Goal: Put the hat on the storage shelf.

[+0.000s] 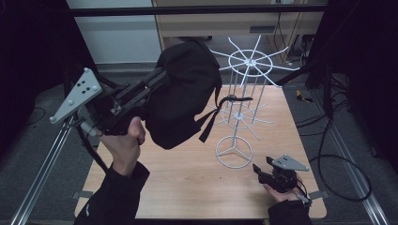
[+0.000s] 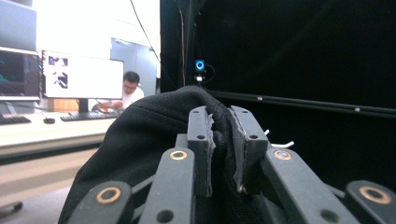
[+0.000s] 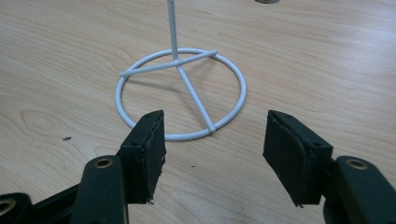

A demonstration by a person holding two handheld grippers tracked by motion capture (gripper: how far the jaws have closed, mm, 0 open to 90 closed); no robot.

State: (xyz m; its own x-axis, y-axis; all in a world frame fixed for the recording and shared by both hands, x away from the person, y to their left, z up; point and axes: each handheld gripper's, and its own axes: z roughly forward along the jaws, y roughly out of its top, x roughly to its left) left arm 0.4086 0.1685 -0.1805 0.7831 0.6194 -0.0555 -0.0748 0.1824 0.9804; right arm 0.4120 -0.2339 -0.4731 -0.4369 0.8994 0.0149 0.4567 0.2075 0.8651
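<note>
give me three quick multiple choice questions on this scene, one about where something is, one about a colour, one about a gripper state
1. Where does the ring base of the white wire rack stand?
A. on the wooden table
B. on the floor
C. on a chair

2. What colour is the cap held by the left gripper?
A. red
B. black
C. yellow

3. How do the jaws of the right gripper stand?
A. clamped on the rack
B. shut on nothing
C. open, holding nothing

Answers:
1. A, the ring lies flat on the wooden table.
2. B, the fabric is black in the high view and the left gripper view.
3. C, bare wood shows between the wide-apart jaws.
</note>
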